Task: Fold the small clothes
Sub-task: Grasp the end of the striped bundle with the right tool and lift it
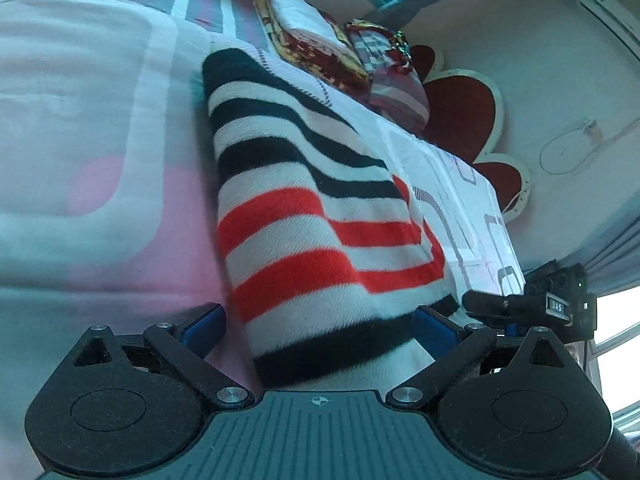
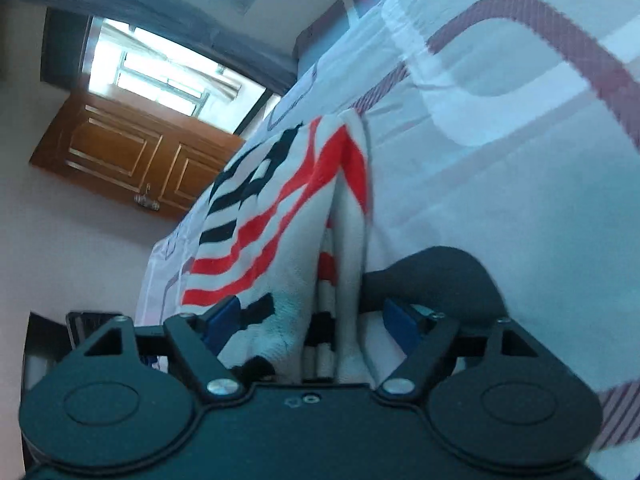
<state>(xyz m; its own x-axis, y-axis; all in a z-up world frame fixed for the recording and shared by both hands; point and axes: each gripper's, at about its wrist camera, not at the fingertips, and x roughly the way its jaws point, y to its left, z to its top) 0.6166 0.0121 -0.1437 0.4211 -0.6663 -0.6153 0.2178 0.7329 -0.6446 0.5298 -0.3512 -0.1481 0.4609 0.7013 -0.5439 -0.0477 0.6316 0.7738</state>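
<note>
Two grippers work one garment: a striped knit top (image 1: 312, 208) in black, red and white, lying on the bed (image 1: 80, 128) with its long axis running straight away from our left gripper (image 1: 320, 320). That gripper stands wide open, its blue pads either side of the black-striped near end, the cloth between them and not pinched. Our right gripper (image 2: 308, 316) is also open, with a raised fold of the same top (image 2: 280, 216) standing between its pads. Both sit low and nearly level with the bedsheet, so we judge either could close on cloth at once.
</note>
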